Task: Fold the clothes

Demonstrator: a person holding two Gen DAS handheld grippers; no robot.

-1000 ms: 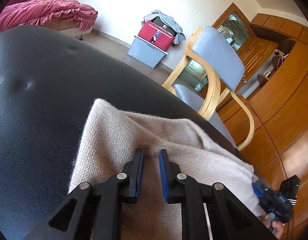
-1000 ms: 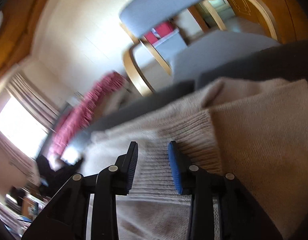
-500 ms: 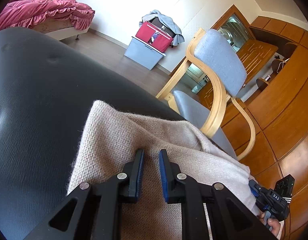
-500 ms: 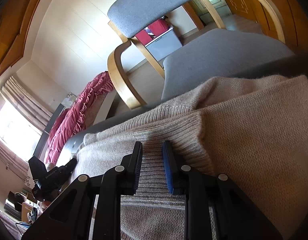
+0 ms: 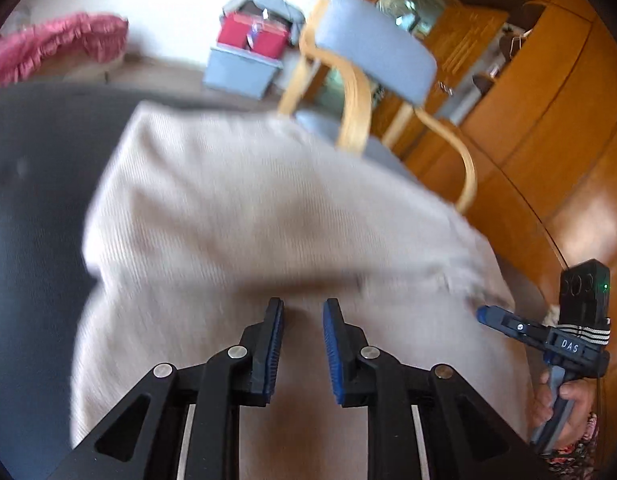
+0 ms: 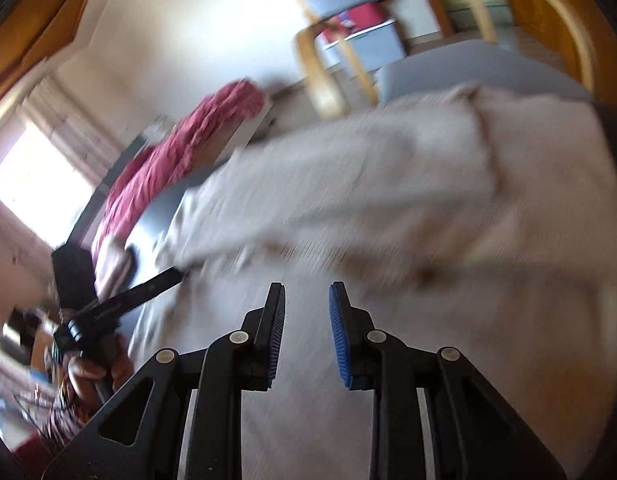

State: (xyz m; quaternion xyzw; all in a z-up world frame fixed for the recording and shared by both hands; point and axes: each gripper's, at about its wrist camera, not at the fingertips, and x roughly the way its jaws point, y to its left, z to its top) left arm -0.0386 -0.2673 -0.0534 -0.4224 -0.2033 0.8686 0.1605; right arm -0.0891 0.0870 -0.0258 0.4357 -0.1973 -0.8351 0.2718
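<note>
Two grippers over one beige sweater (image 5: 268,208), which lies doubled on the dark seat (image 5: 32,184). The left gripper (image 5: 303,344) has its jaws parted, nothing between them; the right gripper (image 6: 307,336) likewise, gaping and empty. Both hang above the knit, seemingly to let the fold settle. Everything's blurred.

My left gripper (image 5: 303,344) and right gripper (image 6: 307,330) hover over the sweater (image 5: 268,208), jaws parted, empty
</note>
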